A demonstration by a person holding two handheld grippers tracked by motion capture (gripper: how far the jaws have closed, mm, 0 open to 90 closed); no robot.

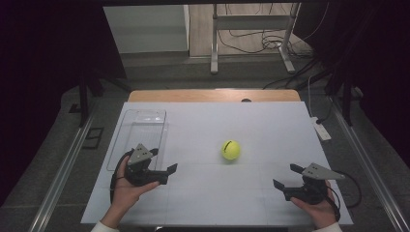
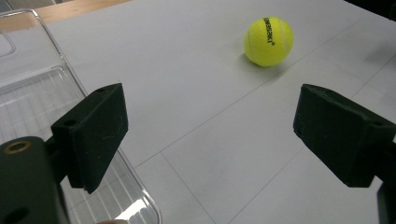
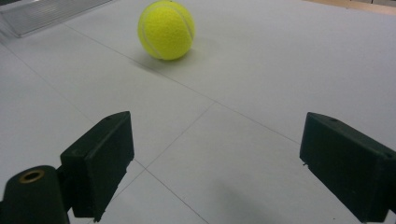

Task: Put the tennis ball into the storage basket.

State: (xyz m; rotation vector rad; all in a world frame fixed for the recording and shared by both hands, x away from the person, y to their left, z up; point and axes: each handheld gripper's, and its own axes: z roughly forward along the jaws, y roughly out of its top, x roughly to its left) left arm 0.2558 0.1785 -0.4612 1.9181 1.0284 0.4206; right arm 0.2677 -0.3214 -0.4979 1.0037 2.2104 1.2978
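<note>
A yellow tennis ball [image 1: 231, 150] rests on the white table top [image 1: 203, 203] near its middle. It lies ahead in the left gripper view as the tennis ball [image 2: 268, 41] and in the right gripper view as the tennis ball [image 3: 166, 30]. My left gripper [image 1: 163, 172] sits at the table's left, open, nothing between its jaws, pointing toward the ball. My right gripper [image 1: 286, 176] sits at the right front, open and empty, also apart from the ball. In their own views the left gripper [image 2: 210, 135] and right gripper [image 3: 215, 163] stand wide over bare table.
A clear plastic tray [image 1: 140, 126] lies at the table's left, just behind my left gripper; its rim [image 2: 70, 74] runs beside the left jaw. A wooden edge [image 1: 212, 95] bounds the far side. Cables and a metal stand are on the floor beyond.
</note>
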